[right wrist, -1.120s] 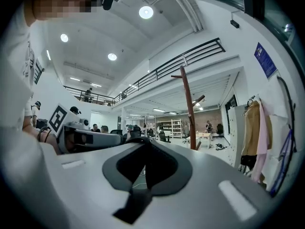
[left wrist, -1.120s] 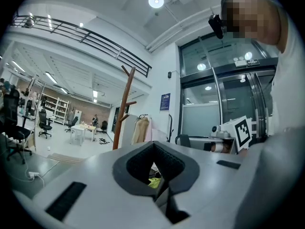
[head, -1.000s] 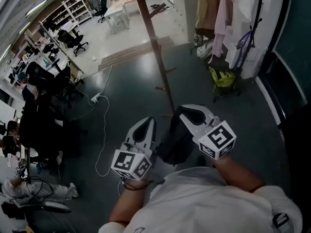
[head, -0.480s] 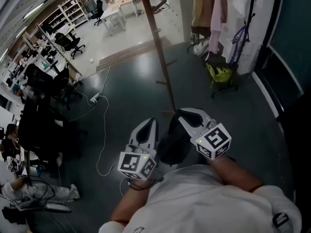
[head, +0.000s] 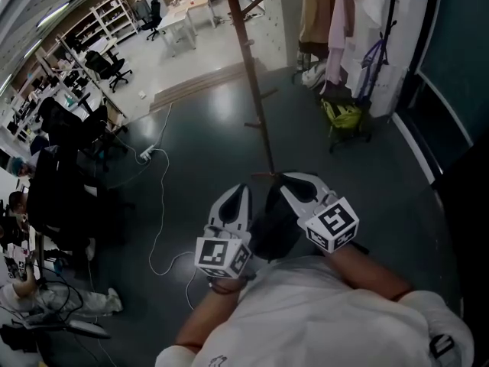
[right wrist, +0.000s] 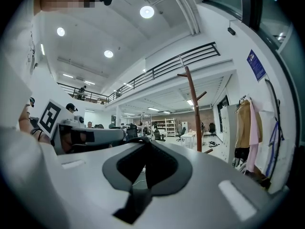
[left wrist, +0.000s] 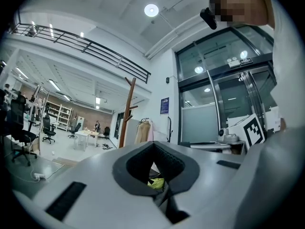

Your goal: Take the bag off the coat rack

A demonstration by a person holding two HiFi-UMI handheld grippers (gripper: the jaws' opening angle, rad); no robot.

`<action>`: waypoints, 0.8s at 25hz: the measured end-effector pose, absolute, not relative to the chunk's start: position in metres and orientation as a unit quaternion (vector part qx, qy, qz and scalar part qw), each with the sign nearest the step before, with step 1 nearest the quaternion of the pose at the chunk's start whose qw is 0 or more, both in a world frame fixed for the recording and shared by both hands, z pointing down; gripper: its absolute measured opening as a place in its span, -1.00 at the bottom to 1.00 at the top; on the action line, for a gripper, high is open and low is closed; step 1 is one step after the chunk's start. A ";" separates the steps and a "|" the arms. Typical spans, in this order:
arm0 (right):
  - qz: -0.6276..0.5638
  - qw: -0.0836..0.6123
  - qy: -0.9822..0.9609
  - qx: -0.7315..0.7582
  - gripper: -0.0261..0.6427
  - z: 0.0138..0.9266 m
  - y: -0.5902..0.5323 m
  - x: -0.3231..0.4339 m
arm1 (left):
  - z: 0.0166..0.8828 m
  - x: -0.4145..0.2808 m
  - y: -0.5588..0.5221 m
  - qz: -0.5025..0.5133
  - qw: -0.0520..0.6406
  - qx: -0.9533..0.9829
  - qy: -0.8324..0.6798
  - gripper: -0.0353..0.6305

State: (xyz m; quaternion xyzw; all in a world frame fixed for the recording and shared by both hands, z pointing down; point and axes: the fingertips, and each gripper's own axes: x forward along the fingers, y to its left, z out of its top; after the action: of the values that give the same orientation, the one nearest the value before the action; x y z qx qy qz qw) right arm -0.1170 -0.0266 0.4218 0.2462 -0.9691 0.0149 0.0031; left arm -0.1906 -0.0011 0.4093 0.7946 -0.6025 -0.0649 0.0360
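Observation:
A bare brown wooden coat rack [head: 252, 90] stands on the dark floor ahead; I see no bag on its pegs. It also shows as the coat rack [left wrist: 125, 111] in the left gripper view and the coat rack [right wrist: 193, 109] in the right gripper view. Right of it, a garment rail [head: 336, 21] holds coats, with a purple-strapped bag [head: 376, 63] hanging there and a yellow-green bag [head: 344, 115] at its foot. My left gripper [head: 238, 192] and right gripper [head: 284, 180] are held close to my body, well short of the rack, both shut and empty.
A white cable and power strip [head: 149, 155] lie on the floor to the left. Desks, chairs and seated people [head: 53, 128] fill the far left. A low wooden platform [head: 206, 86] lies behind the rack. Glass doors [left wrist: 224, 104] are to my right.
Both grippers have drawn slightly closer together and nearer to my body. The view has shifted a little, so the rack sits higher in the frame. The jaws have not changed.

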 end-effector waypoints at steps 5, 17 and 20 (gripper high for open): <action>0.008 0.010 -0.970 0.243 -0.85 0.429 -0.020 -0.121 | 0.421 -0.196 0.003 -0.063 0.039 0.784 -0.616 -0.89; 0.017 0.013 -0.967 0.253 -0.85 0.444 -0.019 -0.119 | 0.434 -0.198 0.003 -0.062 0.046 0.779 -0.622 -0.89; 0.016 0.011 -0.967 0.255 -0.86 0.442 -0.016 -0.121 | 0.434 -0.200 0.008 -0.062 0.047 0.780 -0.620 -0.89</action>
State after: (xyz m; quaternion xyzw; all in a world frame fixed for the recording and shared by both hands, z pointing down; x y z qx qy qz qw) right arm -0.1209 -0.0158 0.4424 0.2548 -0.9668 0.0159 0.0114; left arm -0.2004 0.0075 0.4340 0.7804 -0.6205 -0.0618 0.0465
